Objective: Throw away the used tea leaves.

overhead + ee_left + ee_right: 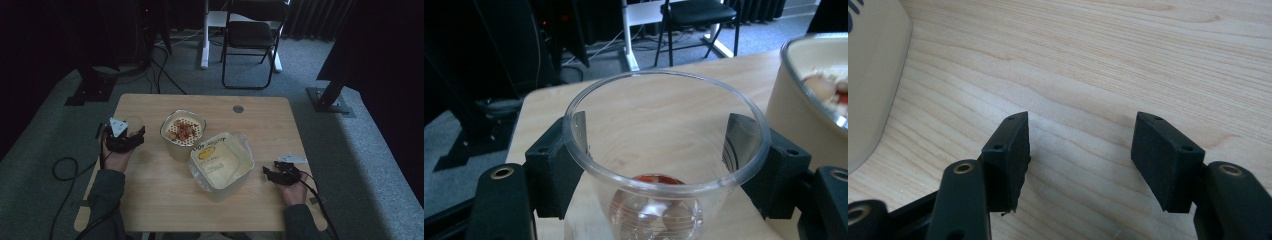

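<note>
Your left gripper [659, 165] clasps the clear plastic cup [664, 150] at the table's [165, 200] left edge, red and pale pieces in its bottom; hold it upright, squeeze gently since thin walls buckle; your right gripper [1080, 155] rests wide and empty beside the tipped container [222, 160], clear of the bowl [183, 131]

Left hand-held gripper [666, 150] jaws clamp clear plastic cup [664, 165] upright on desk [674, 75]; reddish bits at cup bottom.
</note>
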